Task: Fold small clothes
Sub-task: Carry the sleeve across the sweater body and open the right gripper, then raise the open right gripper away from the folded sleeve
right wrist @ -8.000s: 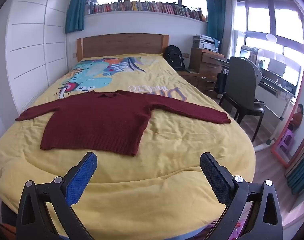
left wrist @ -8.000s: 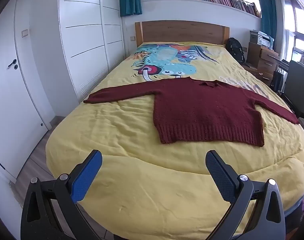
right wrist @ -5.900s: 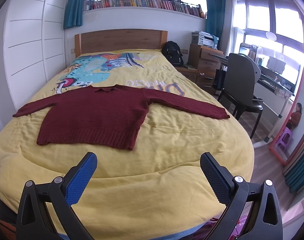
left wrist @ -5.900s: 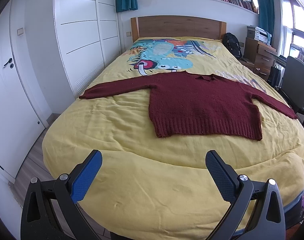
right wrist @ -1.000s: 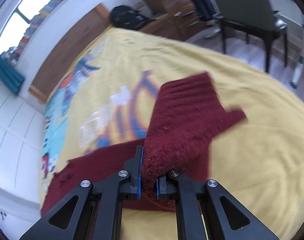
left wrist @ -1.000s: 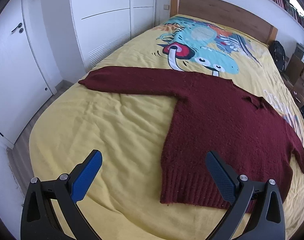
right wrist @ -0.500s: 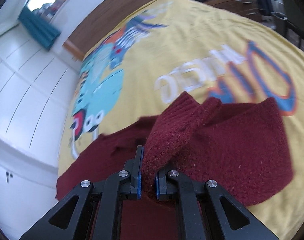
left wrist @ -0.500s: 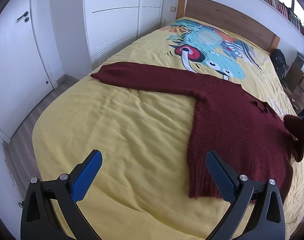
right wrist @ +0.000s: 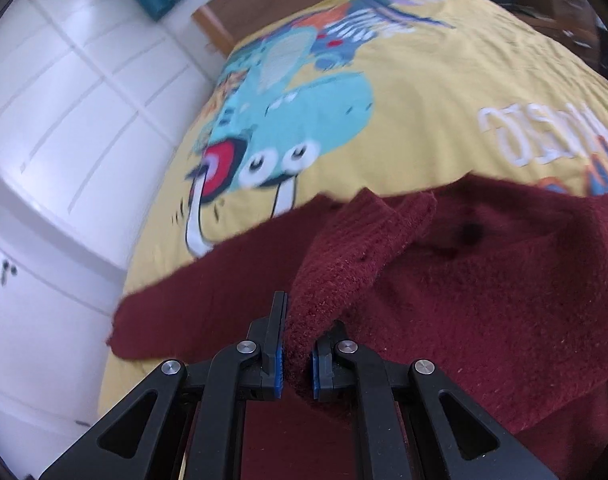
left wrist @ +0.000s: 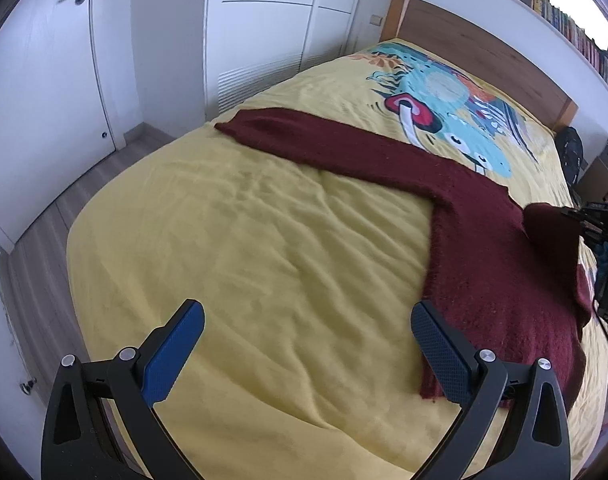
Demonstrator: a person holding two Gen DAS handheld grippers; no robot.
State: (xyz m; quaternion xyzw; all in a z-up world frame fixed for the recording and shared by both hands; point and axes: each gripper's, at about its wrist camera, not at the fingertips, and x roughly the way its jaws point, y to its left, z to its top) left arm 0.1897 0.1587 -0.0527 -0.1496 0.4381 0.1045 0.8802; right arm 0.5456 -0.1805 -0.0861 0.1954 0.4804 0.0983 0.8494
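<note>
A dark red knitted sweater lies on the yellow bedcover. Its left sleeve stretches flat toward the wardrobe side. My left gripper is open and empty, held above the bare cover near the sweater's ribbed hem. My right gripper is shut on the cuff of the right sleeve, which it holds folded over the sweater's body. The right gripper also shows at the right edge of the left wrist view, with the sleeve end bunched in it.
The bed has a wooden headboard and a cartoon print. White wardrobe doors and a room door stand left of the bed, with wood floor between. A black backpack sits at the far right.
My right gripper has carried the right sleeve further across over the sweater's body toward the left sleeve. My left gripper has shifted left and lower over the bare bedcover, still open.
</note>
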